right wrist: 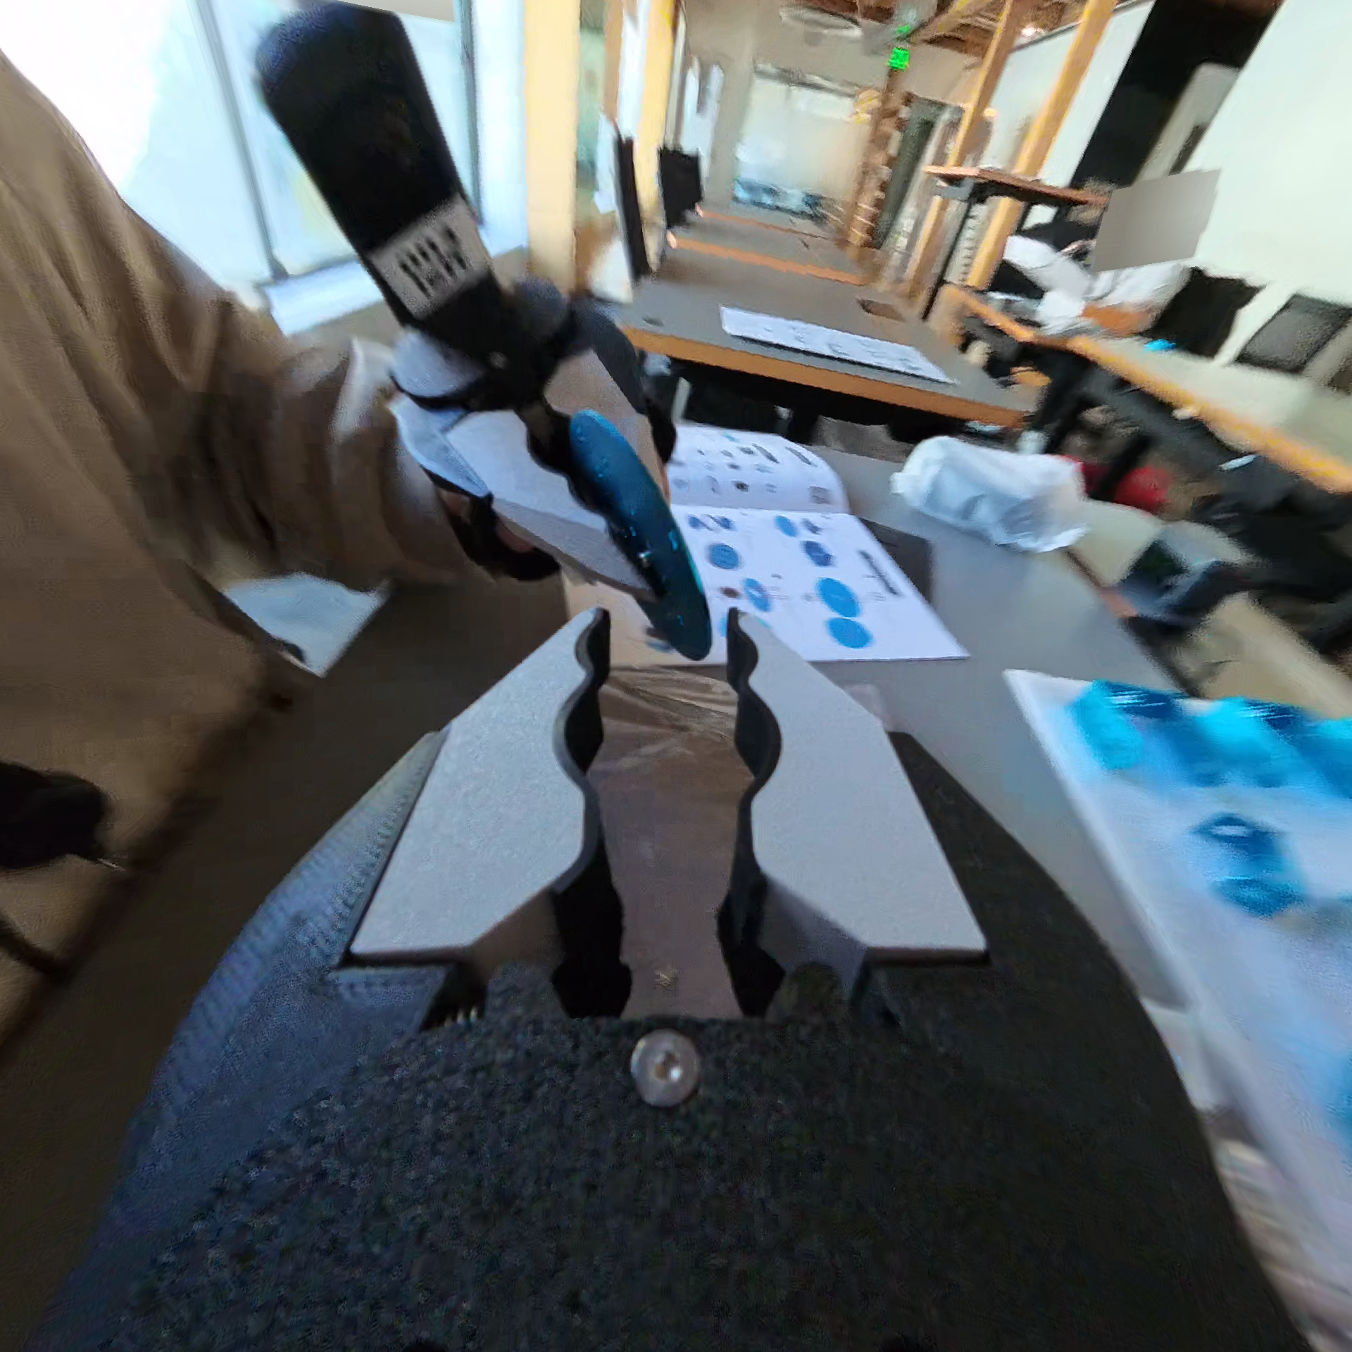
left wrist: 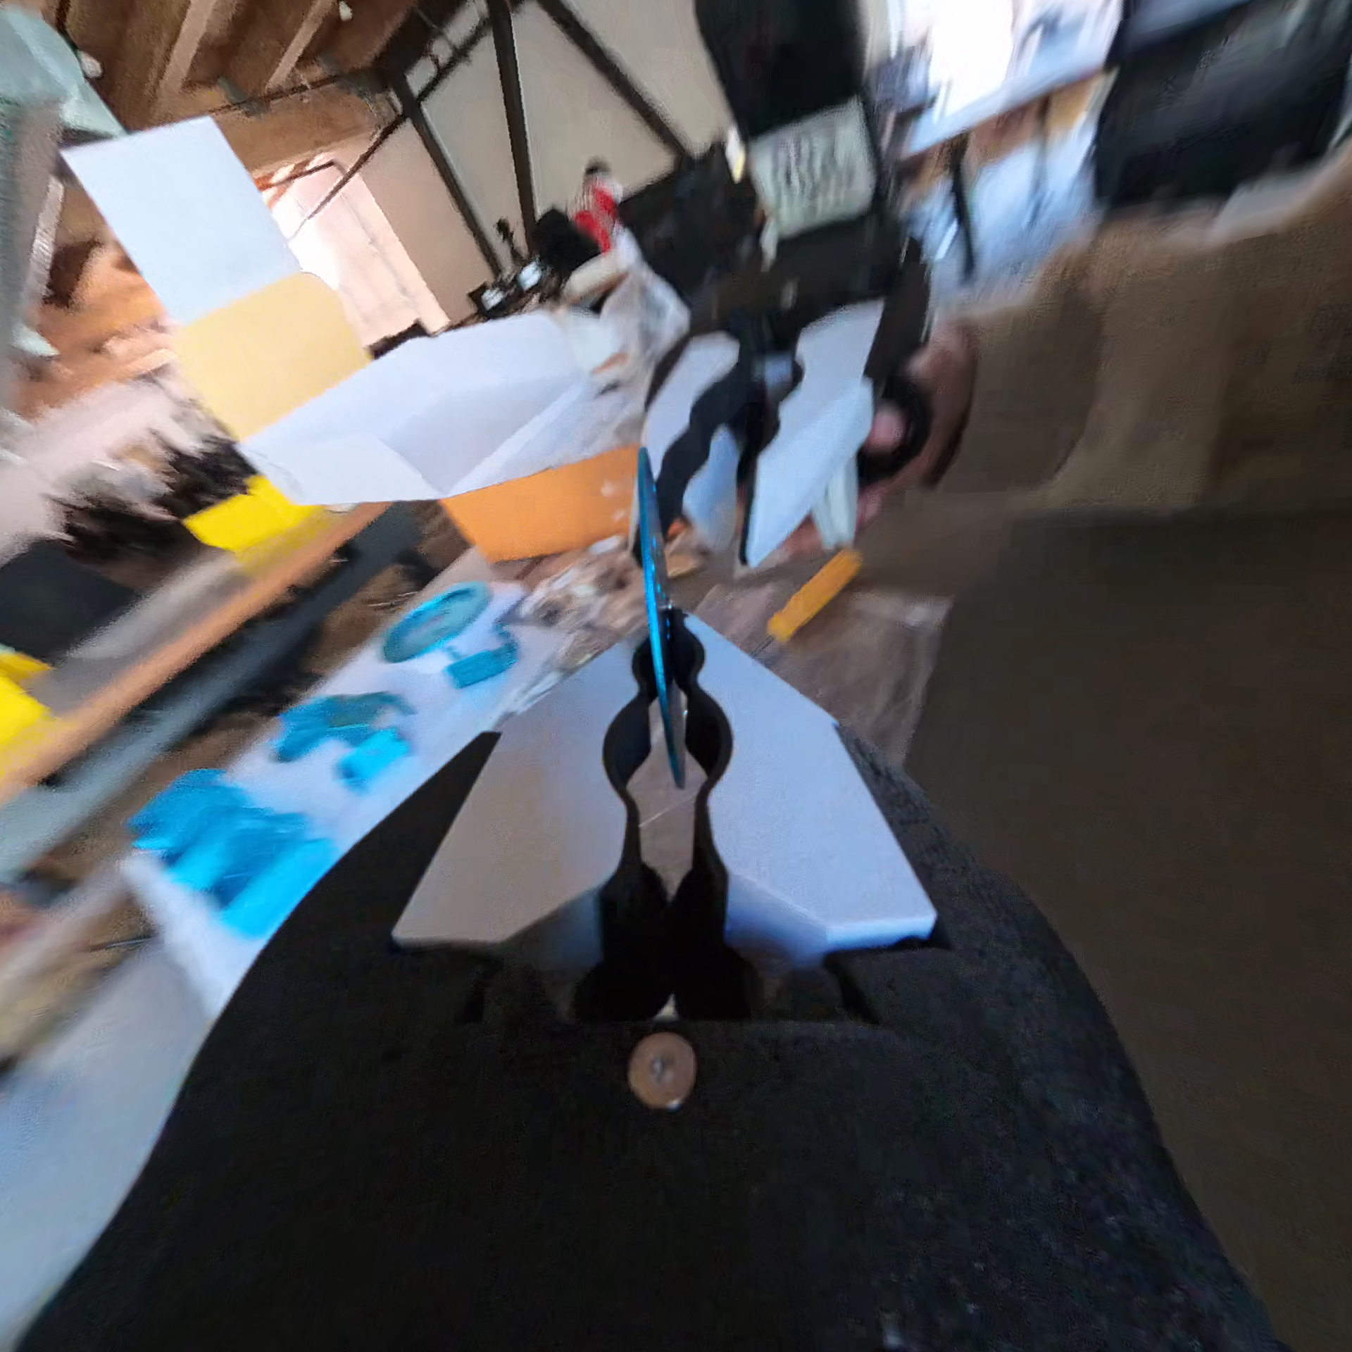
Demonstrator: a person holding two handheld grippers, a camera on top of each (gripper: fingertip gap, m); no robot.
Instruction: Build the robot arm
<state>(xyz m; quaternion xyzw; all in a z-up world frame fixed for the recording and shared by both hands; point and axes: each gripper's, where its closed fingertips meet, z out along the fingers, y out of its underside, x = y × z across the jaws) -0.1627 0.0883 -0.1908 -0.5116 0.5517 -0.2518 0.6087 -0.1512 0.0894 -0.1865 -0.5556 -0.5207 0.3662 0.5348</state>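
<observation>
While the left gripper point(left wrist: 669, 644) clamps the blue disc point(left wrist: 658, 622) edge-on, the right gripper point(right wrist: 666, 644), its fingers parted and empty, should line up squarely with the rim.

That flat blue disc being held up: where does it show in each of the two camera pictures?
Left wrist view: blue disc, edge-on at centre, pinched in the left hand-held gripper.
Right wrist view: above centre, disc face visible, gripped by that same gripper.
Shared landmark: white sheet with blue parts.

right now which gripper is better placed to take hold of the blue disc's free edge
Right. The right gripper is open, its tips just short of the blue disc. The left gripper is shut on that disc already.
</observation>
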